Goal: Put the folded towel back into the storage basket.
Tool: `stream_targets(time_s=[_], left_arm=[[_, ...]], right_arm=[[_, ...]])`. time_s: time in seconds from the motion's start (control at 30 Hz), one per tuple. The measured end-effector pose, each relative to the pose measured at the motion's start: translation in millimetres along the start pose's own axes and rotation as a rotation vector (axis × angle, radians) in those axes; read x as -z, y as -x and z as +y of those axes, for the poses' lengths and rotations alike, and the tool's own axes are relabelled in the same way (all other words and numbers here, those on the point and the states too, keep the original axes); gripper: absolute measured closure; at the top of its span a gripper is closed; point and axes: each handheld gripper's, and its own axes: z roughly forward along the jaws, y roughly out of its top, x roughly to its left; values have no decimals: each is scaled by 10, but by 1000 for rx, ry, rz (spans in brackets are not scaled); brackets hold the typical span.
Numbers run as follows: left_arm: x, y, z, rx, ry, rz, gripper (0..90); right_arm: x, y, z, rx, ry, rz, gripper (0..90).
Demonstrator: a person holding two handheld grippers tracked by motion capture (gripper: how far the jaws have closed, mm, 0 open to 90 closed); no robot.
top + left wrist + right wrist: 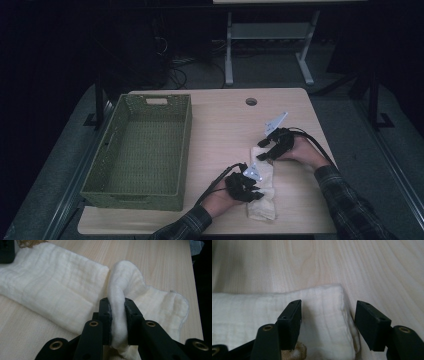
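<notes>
Left gripper [117, 315] clenched on a raised fold of the cream woven cloth [50, 292]. Right gripper [328, 322] released, jaws straddling the cloth's far corner, one pad on top.

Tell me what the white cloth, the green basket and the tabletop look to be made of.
White cloth: soft woven fabric, likely cotton gauze, matte; fine crinkled weave, bunches thickly where the left claw pinches it.
Green basket: woven wicker or plastic strands, cannot tell which; an open lattice shows in its walls.
Tabletop: pale wood or wood-look laminate, smooth with a slight sheen; grain lines show.
</notes>
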Motion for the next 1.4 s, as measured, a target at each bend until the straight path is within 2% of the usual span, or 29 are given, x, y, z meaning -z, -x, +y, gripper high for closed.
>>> stream_targets(time_s=[0.13, 0.23, 0.33, 0.43, 0.53, 0.77, 0.97, 1.1, 1.27, 1.4], left_arm=[[-3, -1, -4, 6, 6, 0, 779], [-4, -4, -4, 10, 7, -1, 779], [-4, -6, -4, 11, 7, -2, 779], [-6, -5, -5, 12, 9, 0, 780], [-5, -3, -3, 14, 8, 1, 780], [2, -40, 0, 17, 24, -24, 795], [118, -25, 58, 12, 64, -26, 798], [211, -59, 83, 35, 102, -26, 798], [341, -90, 140, 37, 137, -21, 799], [467, -87, 209, 38, 146, -11, 798]], right_arm=[[-6, -36, -26, 14, 8, 0, 447], [3, -76, -42, 38, 14, 1, 543], [8, -88, -50, 39, 18, 19, 626], [9, -85, -63, 23, 29, 39, 733], [10, -93, -82, -4, 39, 55, 769], [15, -114, -150, -59, 88, 54, 802], [76, -131, -84, -49, 81, 44, 807], [160, -130, -31, -37, 103, 35, 807], [253, -142, 39, -60, 131, 49, 807], [319, -136, 126, -47, 146, 40, 807]])
